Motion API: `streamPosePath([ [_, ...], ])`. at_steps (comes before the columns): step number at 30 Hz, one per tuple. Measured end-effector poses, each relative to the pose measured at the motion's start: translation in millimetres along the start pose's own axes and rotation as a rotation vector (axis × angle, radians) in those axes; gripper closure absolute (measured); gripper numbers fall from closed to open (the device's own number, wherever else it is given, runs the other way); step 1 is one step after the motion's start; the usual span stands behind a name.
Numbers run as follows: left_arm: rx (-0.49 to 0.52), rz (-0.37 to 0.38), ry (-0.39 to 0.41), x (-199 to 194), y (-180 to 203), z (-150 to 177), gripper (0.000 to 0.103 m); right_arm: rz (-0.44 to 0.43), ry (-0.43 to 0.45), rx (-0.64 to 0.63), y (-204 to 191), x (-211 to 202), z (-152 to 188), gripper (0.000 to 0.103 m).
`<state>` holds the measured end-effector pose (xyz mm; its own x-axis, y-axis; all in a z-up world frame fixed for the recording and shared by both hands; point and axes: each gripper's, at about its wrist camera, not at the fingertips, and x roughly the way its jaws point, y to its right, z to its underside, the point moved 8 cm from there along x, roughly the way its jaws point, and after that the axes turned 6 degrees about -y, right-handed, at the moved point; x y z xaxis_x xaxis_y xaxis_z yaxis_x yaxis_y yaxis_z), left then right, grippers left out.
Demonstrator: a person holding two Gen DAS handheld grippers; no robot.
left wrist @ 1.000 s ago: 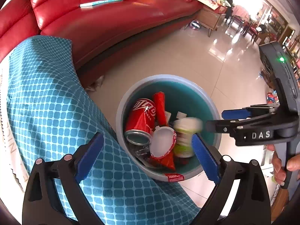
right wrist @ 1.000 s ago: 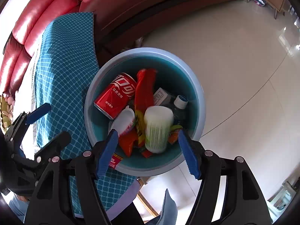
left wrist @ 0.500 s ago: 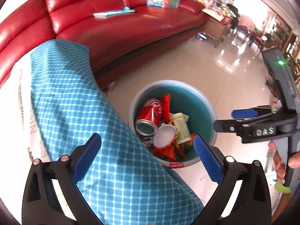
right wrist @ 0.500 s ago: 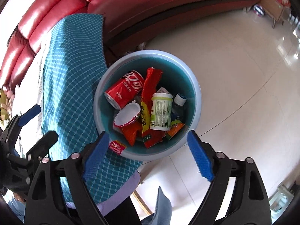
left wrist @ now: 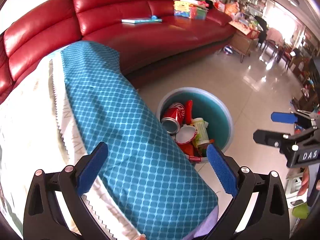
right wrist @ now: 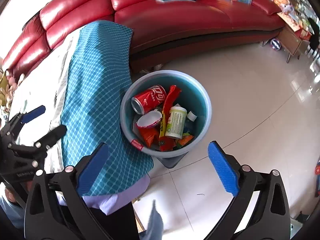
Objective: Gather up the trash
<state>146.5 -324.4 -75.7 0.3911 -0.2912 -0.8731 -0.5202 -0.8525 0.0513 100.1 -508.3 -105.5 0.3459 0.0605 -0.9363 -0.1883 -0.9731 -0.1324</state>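
Glossy floor tiles [right wrist: 250,100] carry my blue bin [right wrist: 207,104], which stands beside the bench under its teal cloth [right wrist: 96,104], a red sofa [right wrist: 180,16] behind. Inside lie a red can [right wrist: 150,99], a white-and-green bottle [right wrist: 177,123], an open cup [right wrist: 149,120] and red and orange wrappers (piled together). My right hand-held gripper [right wrist: 158,168] has just been opening; nothing sits between its pads. My left hand-held gripper [left wrist: 157,170] hangs apart over the cloth, empty.
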Motion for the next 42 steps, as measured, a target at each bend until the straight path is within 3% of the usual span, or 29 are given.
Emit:
streamPosePath([
  [10,-0.05,-0.019,0.033,-28,-14,16,0.004,0.026,0.029,-0.036,-15,-15,19,0.007],
  [25,-0.095,-0.024,0.025,-29,-27,31,0.004,0.091,0.055,-0.088,-33,-13,32,0.007],
  [42,-0.134,-0.034,0.019,-28,-43,44,0.004,0.064,0.034,-0.058,-36,-1,38,0.007],
])
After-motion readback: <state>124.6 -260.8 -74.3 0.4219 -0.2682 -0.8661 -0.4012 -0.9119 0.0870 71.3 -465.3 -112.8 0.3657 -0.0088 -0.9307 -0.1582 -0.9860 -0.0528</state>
